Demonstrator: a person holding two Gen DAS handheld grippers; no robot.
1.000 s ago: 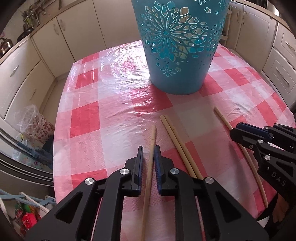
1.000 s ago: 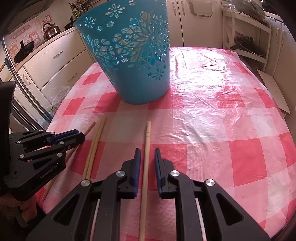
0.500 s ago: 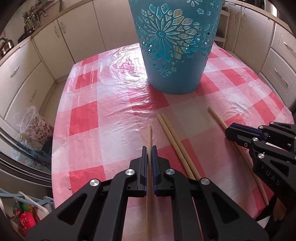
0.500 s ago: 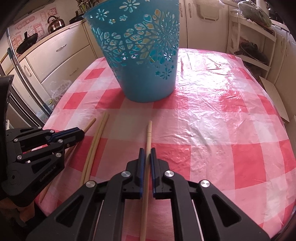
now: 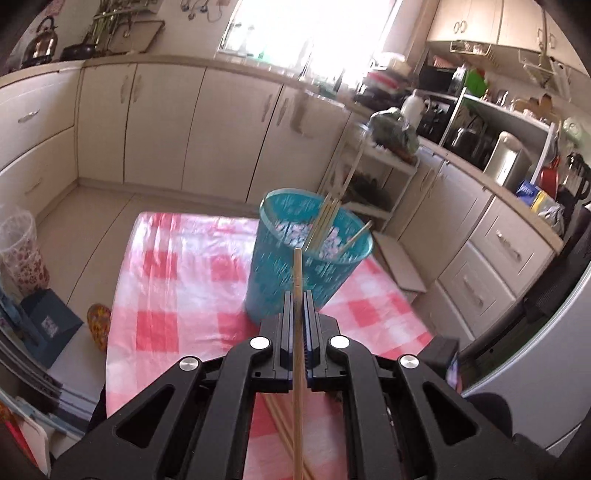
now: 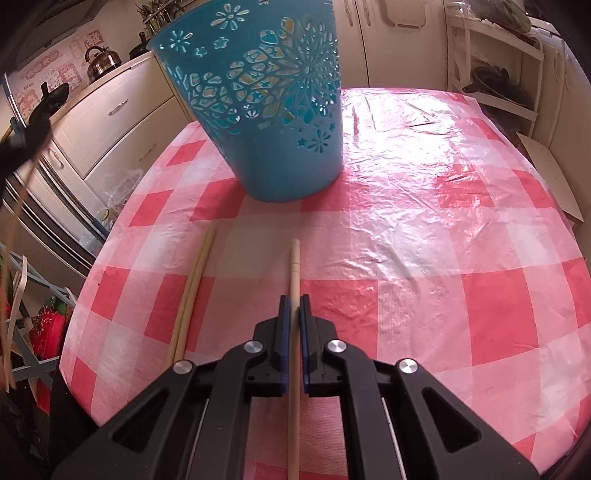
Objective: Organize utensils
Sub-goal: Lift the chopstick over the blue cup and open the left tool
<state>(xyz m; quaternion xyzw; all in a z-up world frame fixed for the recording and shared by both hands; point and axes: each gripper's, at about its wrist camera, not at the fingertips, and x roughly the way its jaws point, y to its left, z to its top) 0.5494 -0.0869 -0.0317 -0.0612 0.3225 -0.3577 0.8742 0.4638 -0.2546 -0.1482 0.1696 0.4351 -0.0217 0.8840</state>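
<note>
Light: bright daylight from a blown-out window (image 5: 295,33) far ahead of the gripper; glare on the tabletop (image 6: 406,155)
Quality: left view motion-blurred; edges fisheye-bent, corners dark

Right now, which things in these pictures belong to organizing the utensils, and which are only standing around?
For the job:
- left gripper, shut on a chopstick
- right gripper, shut on another chopstick
- pair of chopsticks on the tablecloth
- blue basket, some chopsticks inside

Standing around:
- kettle
- floral bin
- white shelf rack

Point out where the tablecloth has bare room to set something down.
Free: the checked tablecloth right of the teal basket and the right claw. Crowded: the left, where a chopstick pair lies beside the held chopstick.
</note>
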